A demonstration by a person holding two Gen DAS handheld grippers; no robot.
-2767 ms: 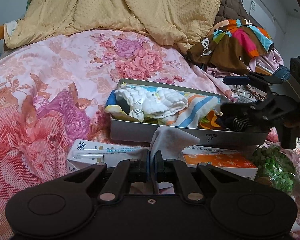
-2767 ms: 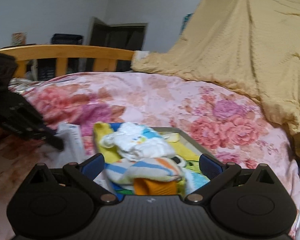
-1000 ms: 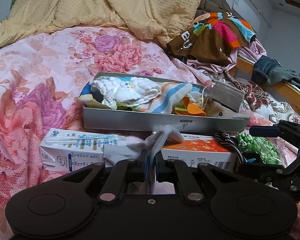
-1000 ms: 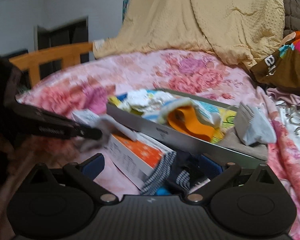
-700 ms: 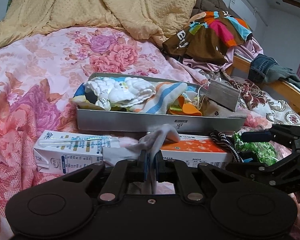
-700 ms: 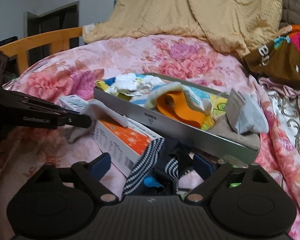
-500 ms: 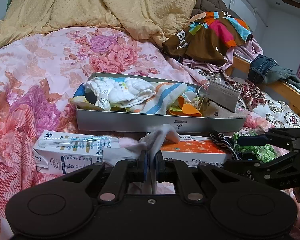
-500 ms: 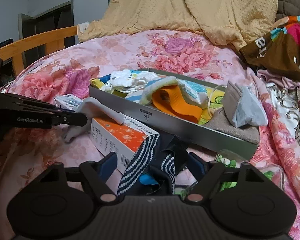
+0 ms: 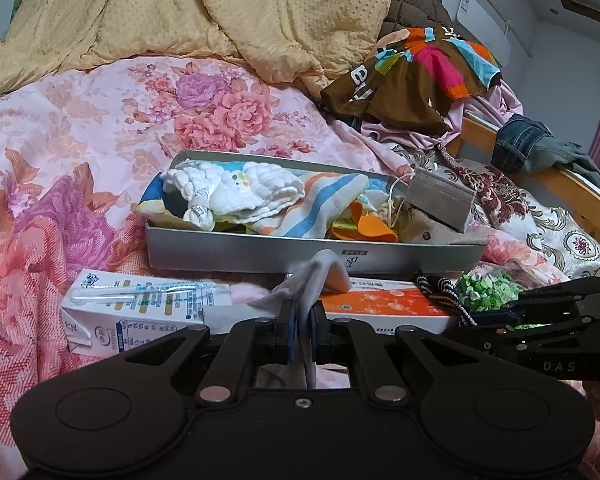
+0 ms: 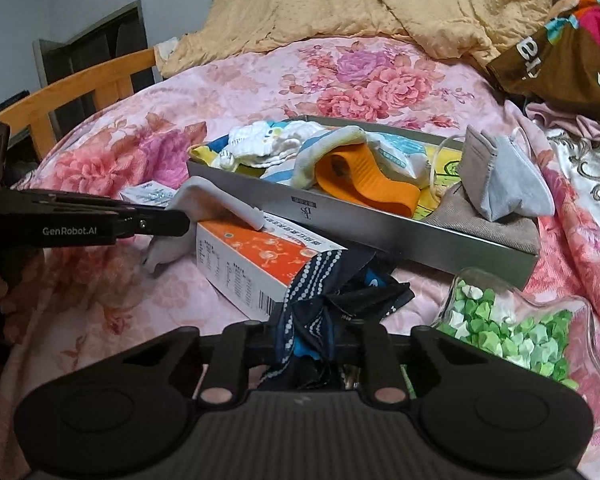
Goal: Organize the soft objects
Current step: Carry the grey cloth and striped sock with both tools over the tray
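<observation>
A grey metal tray (image 9: 260,254) on the floral bedspread holds soft things: a white cloth (image 9: 236,192), a striped cloth (image 9: 320,208), an orange piece (image 10: 364,184) and a grey face mask (image 9: 440,196). My left gripper (image 9: 302,320) is shut on a pale grey sock (image 9: 320,276), just in front of the tray; it also shows in the right wrist view (image 10: 216,208). My right gripper (image 10: 304,344) is shut on a dark blue patterned cloth (image 10: 324,292), to the right of the left gripper and in front of the tray's right end.
A white carton (image 9: 140,308) and an orange box (image 9: 380,304) lie in front of the tray. A clear bag of green paper stars (image 10: 512,332) sits at the right. A yellow quilt (image 9: 220,12), piled clothes (image 9: 420,72) and a wooden bed rail (image 10: 76,84) surround the bed.
My right gripper left the tray, came down to the dark blue cloth by the orange box and shut on it. My left gripper stayed shut on the sock and barely moved.
</observation>
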